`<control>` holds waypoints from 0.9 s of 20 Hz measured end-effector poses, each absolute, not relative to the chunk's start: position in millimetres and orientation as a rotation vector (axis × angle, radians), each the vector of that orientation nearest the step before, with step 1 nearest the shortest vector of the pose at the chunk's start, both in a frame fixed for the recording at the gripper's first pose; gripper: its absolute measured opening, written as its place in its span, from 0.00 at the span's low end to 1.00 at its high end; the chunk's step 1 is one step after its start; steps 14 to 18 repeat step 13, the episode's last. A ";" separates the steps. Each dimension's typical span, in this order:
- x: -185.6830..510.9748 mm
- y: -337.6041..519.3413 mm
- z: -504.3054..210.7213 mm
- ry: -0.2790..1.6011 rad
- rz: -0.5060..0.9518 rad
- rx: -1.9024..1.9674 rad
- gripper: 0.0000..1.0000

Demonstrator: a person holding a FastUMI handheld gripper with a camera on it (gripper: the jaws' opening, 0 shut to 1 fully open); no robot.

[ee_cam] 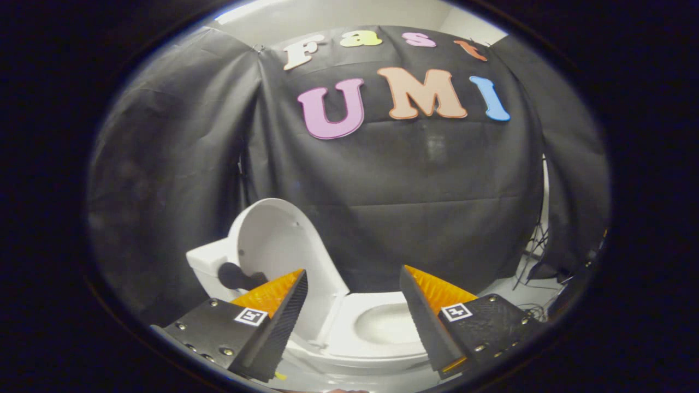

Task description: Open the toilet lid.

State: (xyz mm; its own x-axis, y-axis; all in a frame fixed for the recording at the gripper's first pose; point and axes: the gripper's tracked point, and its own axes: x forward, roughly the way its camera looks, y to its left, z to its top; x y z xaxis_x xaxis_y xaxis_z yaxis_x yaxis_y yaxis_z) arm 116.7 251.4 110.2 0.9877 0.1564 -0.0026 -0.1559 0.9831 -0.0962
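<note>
Lid (281,245) stands raised beyond the left of 2 spread, empty fingers (289,311).

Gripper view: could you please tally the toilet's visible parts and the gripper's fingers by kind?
Toilet lid, raised: 1
Toilet seat, down: 1
Toilet bowl: 1
Tank: 1
Fingers of the open gripper, holding nothing: 2
Total: 6
</note>
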 end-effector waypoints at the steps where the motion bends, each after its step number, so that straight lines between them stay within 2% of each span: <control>1: 120.1 235.5 110.7 -0.008 0.136 -0.098 0.99; 8: 131.7 165.9 99.8 0.029 0.043 -0.138 1.00; 18: 140.0 171.1 79.6 0.083 0.054 -0.131 1.00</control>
